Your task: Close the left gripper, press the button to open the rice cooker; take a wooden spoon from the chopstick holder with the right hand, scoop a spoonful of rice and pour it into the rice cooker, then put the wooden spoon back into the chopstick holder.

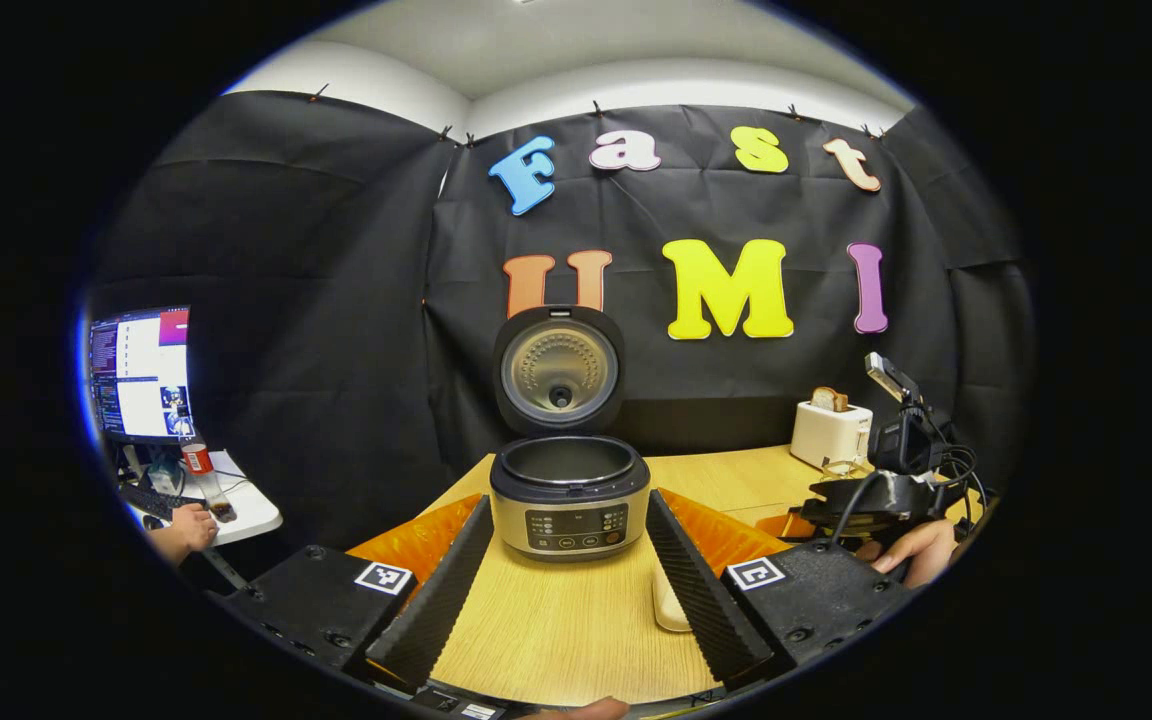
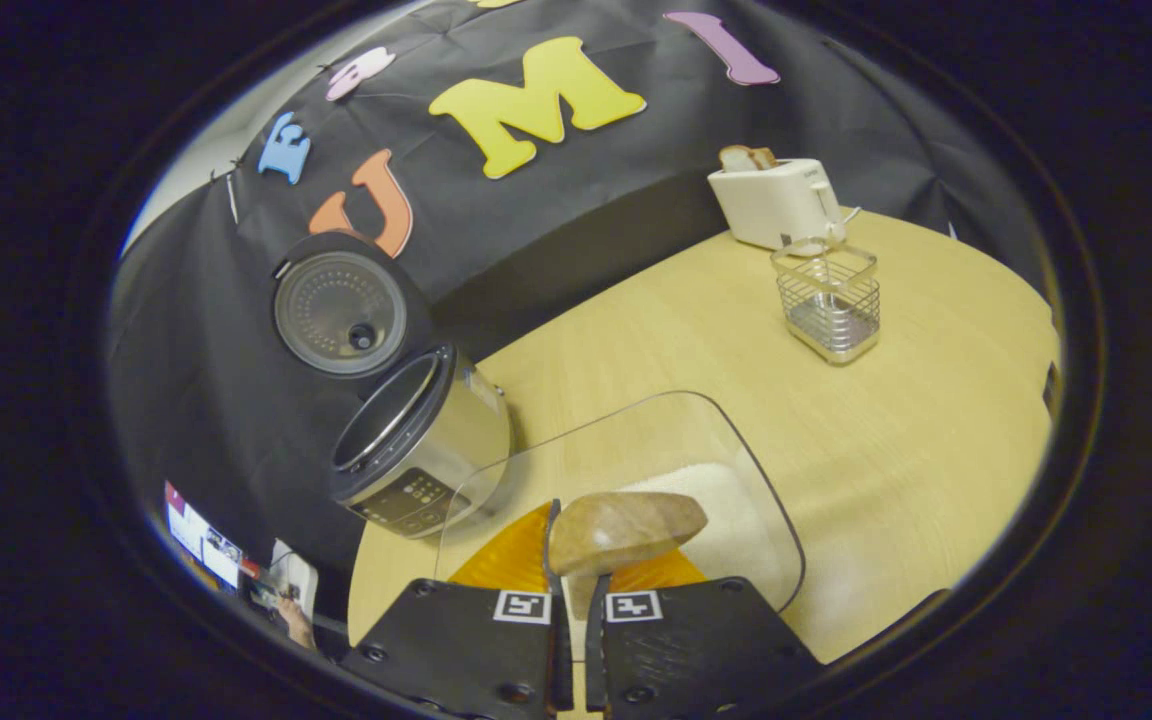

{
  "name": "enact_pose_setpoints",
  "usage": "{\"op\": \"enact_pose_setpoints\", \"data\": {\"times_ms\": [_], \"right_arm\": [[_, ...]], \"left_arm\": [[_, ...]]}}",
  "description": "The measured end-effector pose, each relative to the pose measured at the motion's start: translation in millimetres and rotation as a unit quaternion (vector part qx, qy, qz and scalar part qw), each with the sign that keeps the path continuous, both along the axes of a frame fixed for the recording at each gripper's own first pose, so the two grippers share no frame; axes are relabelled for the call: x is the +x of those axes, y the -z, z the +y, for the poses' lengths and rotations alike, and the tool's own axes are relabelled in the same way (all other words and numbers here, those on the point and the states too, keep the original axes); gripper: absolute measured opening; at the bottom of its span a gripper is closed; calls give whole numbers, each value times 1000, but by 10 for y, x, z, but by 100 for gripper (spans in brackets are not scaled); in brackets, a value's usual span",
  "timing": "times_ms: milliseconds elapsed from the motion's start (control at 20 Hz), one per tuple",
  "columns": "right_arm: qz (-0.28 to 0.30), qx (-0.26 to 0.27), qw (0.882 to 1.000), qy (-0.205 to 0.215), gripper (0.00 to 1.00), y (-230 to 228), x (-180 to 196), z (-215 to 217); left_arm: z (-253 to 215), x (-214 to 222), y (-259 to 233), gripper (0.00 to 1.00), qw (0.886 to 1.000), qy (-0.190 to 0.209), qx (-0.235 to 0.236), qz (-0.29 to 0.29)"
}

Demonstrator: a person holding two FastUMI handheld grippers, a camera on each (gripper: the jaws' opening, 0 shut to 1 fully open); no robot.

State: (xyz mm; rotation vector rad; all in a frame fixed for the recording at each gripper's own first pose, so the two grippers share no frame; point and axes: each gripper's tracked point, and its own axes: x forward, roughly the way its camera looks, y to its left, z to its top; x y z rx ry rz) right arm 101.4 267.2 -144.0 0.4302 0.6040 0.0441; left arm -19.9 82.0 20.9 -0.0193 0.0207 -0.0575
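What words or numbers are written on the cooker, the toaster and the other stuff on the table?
None can be read.
Rice cooker: small markings on its front panel, too small to read.
Toaster: no writing can be made out.
Wire holder: no writing.
Square tags at the bottom of the left gripper view: black-and-white patterns, not words.

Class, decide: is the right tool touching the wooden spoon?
Touching. In the right gripper view, the right tool is closed on the wooden spoon, both fingers pressing its handle.
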Motion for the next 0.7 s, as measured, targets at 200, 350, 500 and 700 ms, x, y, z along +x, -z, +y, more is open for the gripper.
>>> {"op": "enact_pose_setpoints", "data": {"times_ms": [200, 350, 500, 700], "right_arm": [[18, 64, 998, -13, 6, 86, -70, -14], [32, 136, 990, -6, 5, 96, -54, 38], [46, 189, 981, -2, 5, 74, -16, 115], [63, 274, 960, 11, 5, 35, -36, 122]], "left_arm": [[-112, -2, -5, 98, 1000, 13, -1, -1], [-134, 11, 16, 98, 1000, 16, -1, 1], [-119, 33, 58, 98, 1000, 13, -1, 8], [-89, 55, 77, 98, 1000, 11, -7, 12]]}}
